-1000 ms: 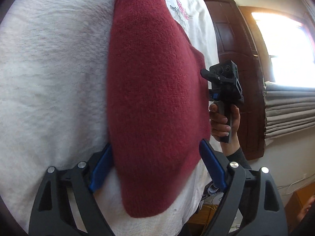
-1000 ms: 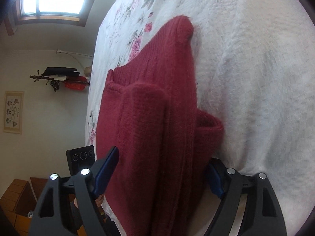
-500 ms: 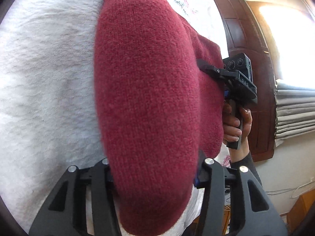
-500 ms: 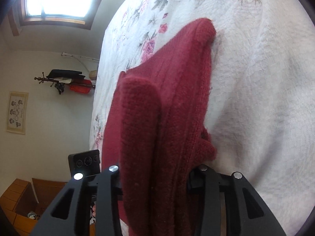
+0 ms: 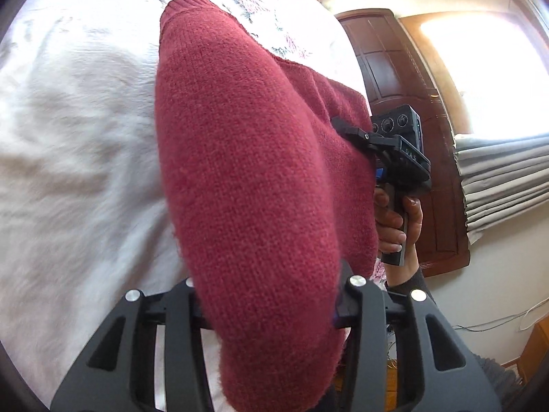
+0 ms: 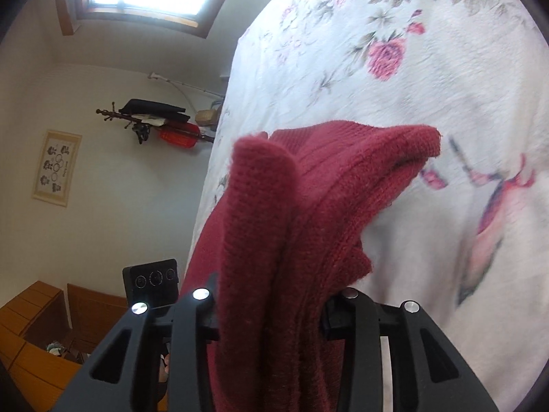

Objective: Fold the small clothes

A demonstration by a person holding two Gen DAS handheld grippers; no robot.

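A dark red knit sweater [image 5: 247, 178] fills the middle of the left wrist view, bulging up off the white bedspread [image 5: 79, 158]. My left gripper [image 5: 267, 302] is shut on its near edge, and the fingertips are buried in the knit. In the right wrist view the same sweater [image 6: 281, 226] stands in thick folds between the jaws. My right gripper [image 6: 271, 312] is shut on that bunched edge. The right gripper's body [image 5: 398, 158] and the hand on its handle show at the sweater's right side in the left wrist view.
The bedspread has pink flower prints [image 6: 384, 55] towards its far end. A dark wooden door [image 5: 405, 79] and folded grey blinds [image 5: 504, 178] stand to the right. A coat rack [image 6: 154, 123], a framed picture [image 6: 56, 168] and wooden furniture [image 6: 31, 340] lie beyond the bed's left edge.
Both grippers went from open around the sweater's edges to shut on them. The sweater has since risen off the bedspread, and more of the flowered part of the bed shows.
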